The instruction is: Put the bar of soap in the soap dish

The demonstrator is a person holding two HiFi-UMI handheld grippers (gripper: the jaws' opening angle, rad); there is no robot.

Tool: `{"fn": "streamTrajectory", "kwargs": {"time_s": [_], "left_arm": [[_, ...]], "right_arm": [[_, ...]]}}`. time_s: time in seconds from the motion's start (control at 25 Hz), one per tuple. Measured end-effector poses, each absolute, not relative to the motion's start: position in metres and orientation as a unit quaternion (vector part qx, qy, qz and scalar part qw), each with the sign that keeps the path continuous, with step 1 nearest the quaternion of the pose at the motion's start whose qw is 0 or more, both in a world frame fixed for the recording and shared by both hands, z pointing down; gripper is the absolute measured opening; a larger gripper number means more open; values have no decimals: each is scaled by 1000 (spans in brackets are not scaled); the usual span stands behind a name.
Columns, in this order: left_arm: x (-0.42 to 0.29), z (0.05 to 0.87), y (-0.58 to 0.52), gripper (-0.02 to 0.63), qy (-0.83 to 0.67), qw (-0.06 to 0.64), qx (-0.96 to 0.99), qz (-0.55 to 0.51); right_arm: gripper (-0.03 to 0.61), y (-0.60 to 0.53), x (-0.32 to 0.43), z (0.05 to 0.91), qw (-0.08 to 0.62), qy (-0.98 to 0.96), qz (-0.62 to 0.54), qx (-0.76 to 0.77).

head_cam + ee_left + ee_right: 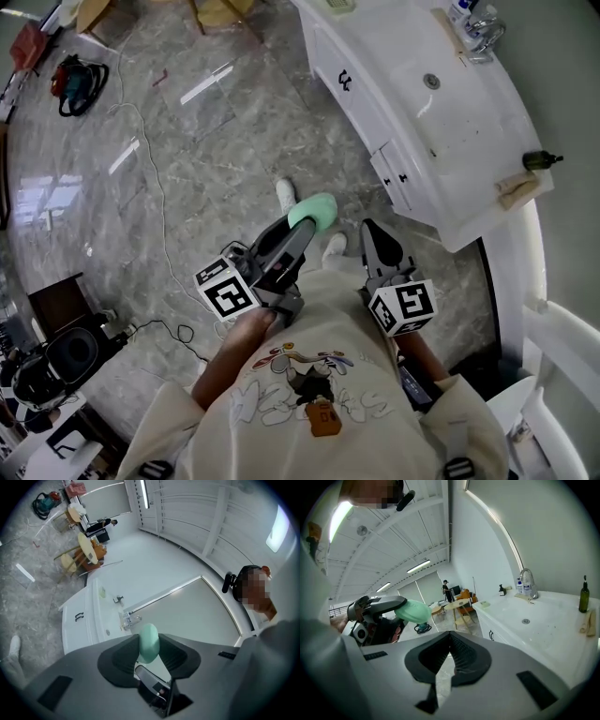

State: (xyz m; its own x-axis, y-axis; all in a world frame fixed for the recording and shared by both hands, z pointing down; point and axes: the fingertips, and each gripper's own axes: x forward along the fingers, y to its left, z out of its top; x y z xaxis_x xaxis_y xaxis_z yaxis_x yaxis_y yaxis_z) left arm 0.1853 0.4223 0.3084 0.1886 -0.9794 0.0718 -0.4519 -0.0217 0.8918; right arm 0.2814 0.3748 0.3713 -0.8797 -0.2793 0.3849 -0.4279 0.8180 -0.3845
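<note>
Left tool clamped on the green bar of soap; both pads press its flat sides, and about half the bar stands out past the tips. In the head view the soap hangs over the marble floor, above my white shoes, off the front edge of the white worktop and not touching it. Right tool rides just beside the left one, jaws together, nothing between them. On the worktop: sink basin about mid-length, chrome faucet at the back edge behind it. A dark green bottle stands at the near end's back corner with a folded beige cloth just beside it. A small pale-green item sits at the worktop's far end; I cannot tell what it is. Both tools are well apart from it.
</note>
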Motion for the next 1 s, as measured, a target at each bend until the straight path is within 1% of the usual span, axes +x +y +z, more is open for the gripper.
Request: {"fn": "streamTrajectory", "kwargs": {"time_s": [0.28,0.44,0.6,0.88,1.0], "left_arm": [[115,305,393,135,-541,425,641,-341],[69,295,381,135,-550,404,649,-337],[27,288,370,135,-542,398,651,-352],[-65,289,377,135,-547,392,642,-366],[-92,290,381,135,-546,390,645,-366]], "right_arm": [[8,345,220,370,179,-938,224,195],[8,331,180,357,183,-942,201,198],[8,319,144,358,185,-939,203,207],[8,305,55,360,186,-942,192,205],[8,311,27,366,190,-941,190,203]]}}
